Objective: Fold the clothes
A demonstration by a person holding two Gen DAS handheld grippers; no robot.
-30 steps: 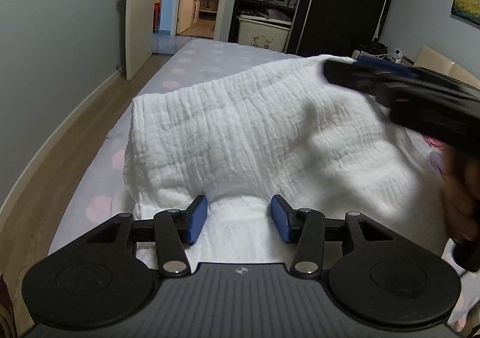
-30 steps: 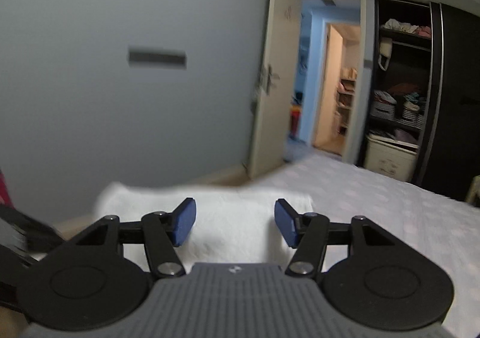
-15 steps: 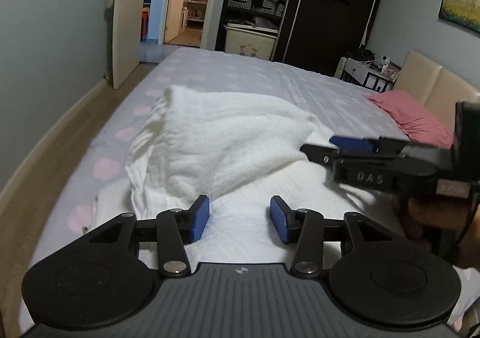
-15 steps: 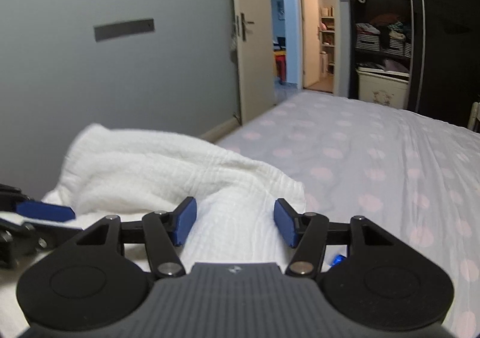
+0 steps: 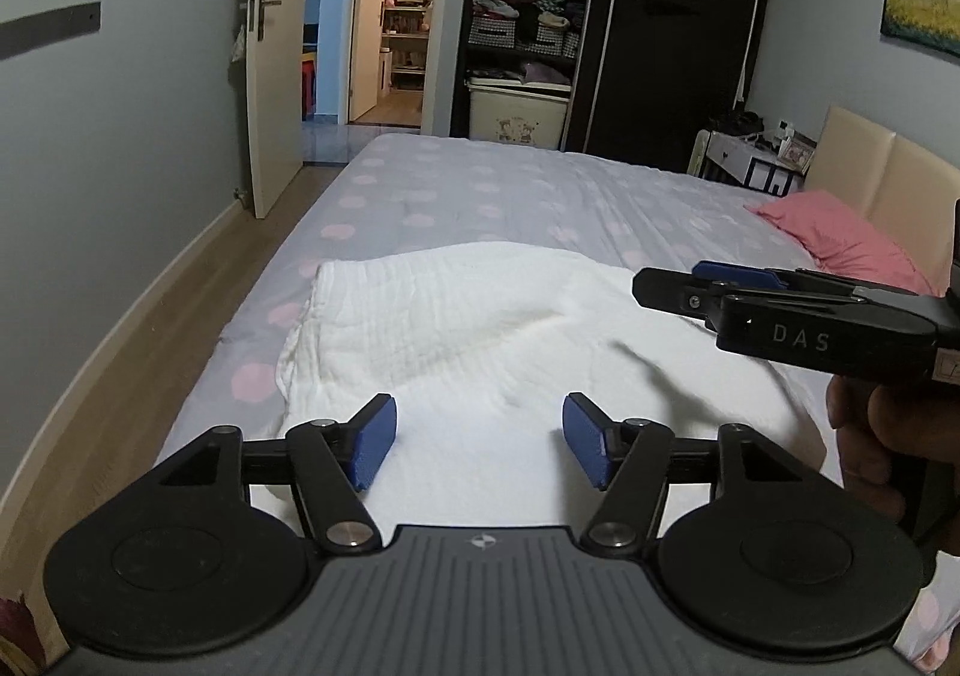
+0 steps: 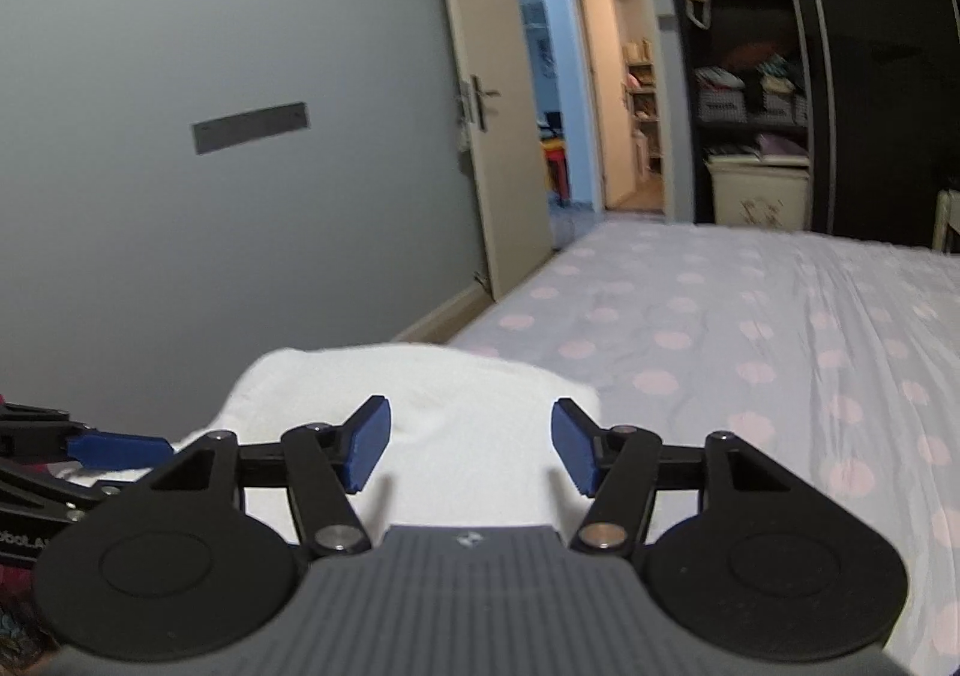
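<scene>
While both hover over the bed (image 5: pixel 480 196), left tongs (image 5: pixel 479 442) and right tongs (image 6: pixel 471 445) stand wide open, holding nothing; white cloth (image 5: pixel 480 328) lies crumpled on the bed's near left part, beneath them.

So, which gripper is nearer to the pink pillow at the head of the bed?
Right. The right gripper reaches over the white cloth on the side toward the pink pillow. The left gripper hovers over the cloth's near part, farther from it.
</scene>
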